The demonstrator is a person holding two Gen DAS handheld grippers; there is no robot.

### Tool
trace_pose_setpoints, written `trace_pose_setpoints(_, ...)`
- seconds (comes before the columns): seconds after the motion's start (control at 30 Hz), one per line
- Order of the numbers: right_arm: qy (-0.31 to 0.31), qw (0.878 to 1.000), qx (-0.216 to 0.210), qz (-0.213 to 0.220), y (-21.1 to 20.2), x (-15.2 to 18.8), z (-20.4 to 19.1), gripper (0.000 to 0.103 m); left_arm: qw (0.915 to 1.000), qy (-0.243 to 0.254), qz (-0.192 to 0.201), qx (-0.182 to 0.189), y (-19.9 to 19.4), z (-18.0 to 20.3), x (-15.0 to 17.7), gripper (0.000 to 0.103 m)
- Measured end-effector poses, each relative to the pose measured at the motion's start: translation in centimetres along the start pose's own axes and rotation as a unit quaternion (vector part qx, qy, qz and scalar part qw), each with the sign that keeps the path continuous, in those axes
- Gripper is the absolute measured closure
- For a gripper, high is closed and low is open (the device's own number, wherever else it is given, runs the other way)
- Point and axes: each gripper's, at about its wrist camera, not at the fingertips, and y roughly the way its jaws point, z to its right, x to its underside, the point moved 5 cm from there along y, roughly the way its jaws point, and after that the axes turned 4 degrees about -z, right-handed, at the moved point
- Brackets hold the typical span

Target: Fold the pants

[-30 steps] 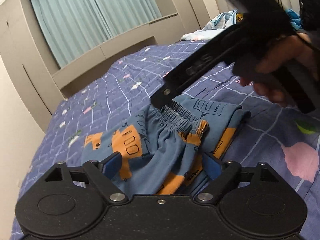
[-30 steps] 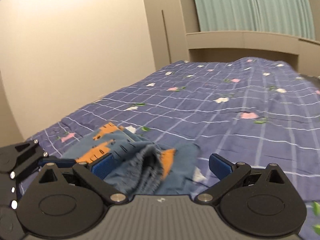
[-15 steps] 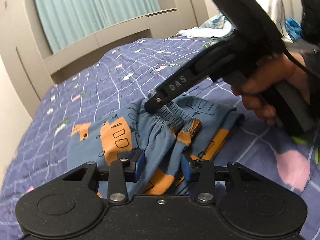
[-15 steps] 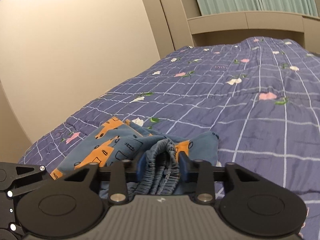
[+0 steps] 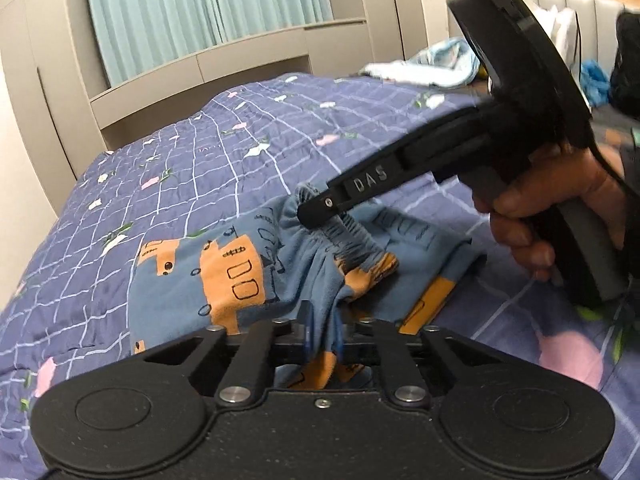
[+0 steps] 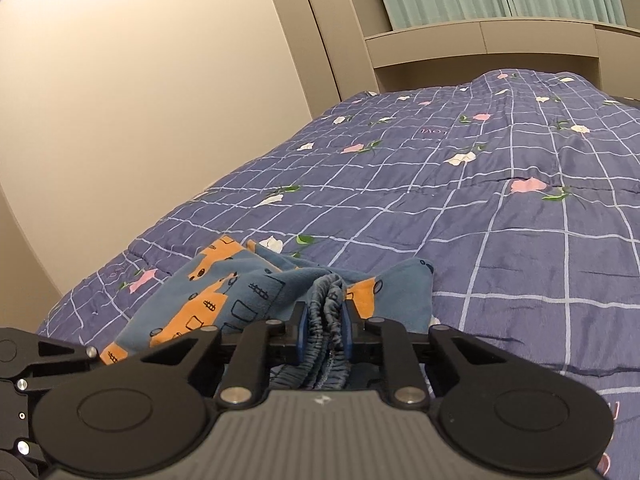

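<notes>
Bedroom in a home. Indicated by a bed [image 6: 460, 208] covered with a purple quilt [image 5: 248, 148] in white grid and flower print, filling the centre of both views. Beige built-in cabinetry [image 5: 240, 60] with a ledge behind, upper left. Pale green curtains [image 5: 200, 8] at top. Loose laundry [image 5: 436, 64] heaped at upper right, before a padded headboard [image 5: 580, 4]. Plain cream wall [image 6: 140, 100] at left.

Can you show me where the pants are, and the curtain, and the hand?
pants [image 5: 188, 296]: left wrist view, on the blue cloth beside an orange print.
curtain [image 5: 208, 8]: left wrist view, on the pale green folds at the top.
hand [image 5: 560, 196]: left wrist view, on the knuckles around the black handle.
</notes>
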Motion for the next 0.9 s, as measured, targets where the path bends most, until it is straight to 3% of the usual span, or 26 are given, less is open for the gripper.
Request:
trace_pose_setpoints(0.17,0.018,1.0,0.0,0.02,-1.4,-0.2,0.3,0.088,0.9993,-0.025,0.017,0.022,-1.0,-0.3,-0.8,0.096)
trace_pose_setpoints(0.33,0.041,0.998,0.011,0.037,-3.6,-0.1,1.1,0.088,0.999,-0.011,0.017,0.04,-0.8,0.9,-1.0,0.095)
trace_pose_setpoints(0.53,0.05,0.998,0.041,0.011,-2.6,1.1,2.1,0.085,0.9992,-0.01,-0.001,0.039,0.6,1.5,0.1,0.079)
trace_pose_setpoints(0.6,0.044,0.998,0.051,0.013,-2.6,1.2,2.1,0.077,0.999,-0.014,0.0,0.042,0.1,1.3,0.2,0.061)
trace_pose_setpoints(0.7,0.039,0.997,0.063,0.021,-2.9,1.3,1.9,0.066,0.9993,-0.028,0.006,0.024,-1.2,0.4,-0.2,0.047)
trace_pose_setpoints(0.73,0.034,0.996,0.074,0.024,-3.1,1.3,1.8,0.053,0.9991,-0.04,0.009,0.011,-1.6,0.0,-0.4,0.043)
trace_pose_setpoints(0.77,0.029,0.996,0.083,0.03,-3.4,1.3,1.7,0.036,0.9983,-0.057,0.013,-0.007,-2.1,-0.8,-0.6,0.029)
trace_pose_setpoints(0.8,0.024,0.995,0.094,0.038,-3.8,1.4,1.5,0.029,0.9966,-0.076,0.018,-0.026,-2.5,-1.5,-0.7,0.017)
trace_pose_setpoints(0.87,0.016,0.992,0.113,0.047,-4.5,1.6,1.2,0.013,0.9905,-0.116,0.029,-0.067,-3.2,-3.3,-0.8,0.009)
trace_pose_setpoints(0.9,0.014,0.991,0.123,0.05,-4.7,1.7,1.0,0.011,0.9876,-0.131,0.03,-0.081,-3.3,-4.1,-0.9,0.007)
